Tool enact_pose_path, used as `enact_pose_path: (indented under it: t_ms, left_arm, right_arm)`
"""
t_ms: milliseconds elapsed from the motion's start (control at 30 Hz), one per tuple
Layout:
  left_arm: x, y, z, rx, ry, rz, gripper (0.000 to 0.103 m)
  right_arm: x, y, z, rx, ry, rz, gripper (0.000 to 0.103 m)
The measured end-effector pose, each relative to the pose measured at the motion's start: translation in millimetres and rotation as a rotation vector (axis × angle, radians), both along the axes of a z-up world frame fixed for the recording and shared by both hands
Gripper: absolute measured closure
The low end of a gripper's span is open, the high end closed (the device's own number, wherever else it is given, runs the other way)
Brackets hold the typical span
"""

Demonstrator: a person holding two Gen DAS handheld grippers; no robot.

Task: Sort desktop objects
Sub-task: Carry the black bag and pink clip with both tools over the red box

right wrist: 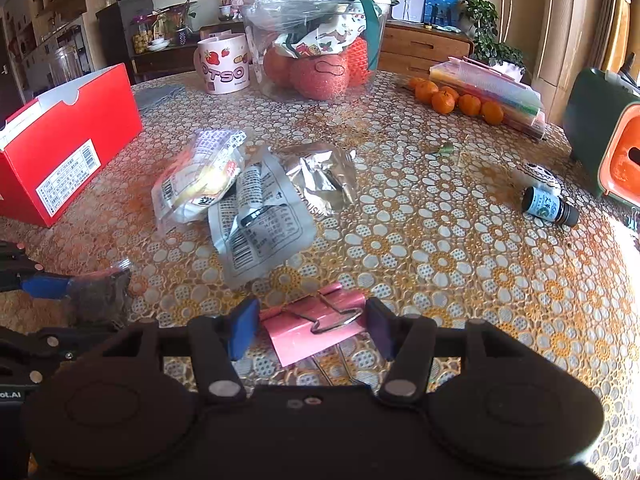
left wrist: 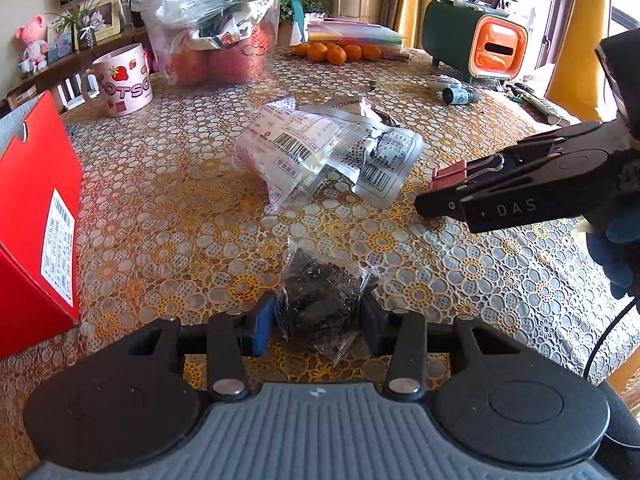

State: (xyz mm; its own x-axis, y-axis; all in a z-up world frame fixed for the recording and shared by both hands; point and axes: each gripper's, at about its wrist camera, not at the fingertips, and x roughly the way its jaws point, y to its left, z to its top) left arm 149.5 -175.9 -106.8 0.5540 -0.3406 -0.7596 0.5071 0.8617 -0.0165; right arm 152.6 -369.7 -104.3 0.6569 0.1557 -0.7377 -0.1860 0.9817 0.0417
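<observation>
Two grips are set: your left tool (left wrist: 318, 316) pinches the small dark bag (left wrist: 320, 300), your right tool (right wrist: 312, 328) clamps the pink binder clip (right wrist: 316, 320). Lift both straight off the tabletop (right wrist: 440, 240).

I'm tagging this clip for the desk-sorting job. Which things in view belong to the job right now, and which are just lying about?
In the job:
- small clear bag of dark bits, gripped by the left tongs
- pink binder clip, between the right tongs
- red box

Lying about:
- strawberry mug
- oranges
- small bottle
- crumpled wrappers
</observation>
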Motion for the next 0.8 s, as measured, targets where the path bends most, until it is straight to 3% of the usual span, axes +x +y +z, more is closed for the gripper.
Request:
enact_pose_path:
  t_ms: [267,800]
  left_arm:
    - [-1,14,8,-0.022,-0.002,0.027,0.063]
    - [-20,51,55,-0.057,-0.056,0.054,0.063]
  right_arm:
    - [-22,24,10,0.032,-0.003,-0.022,0.045]
    - [-53,68,56,0.041,-0.072,-0.003,0.045]
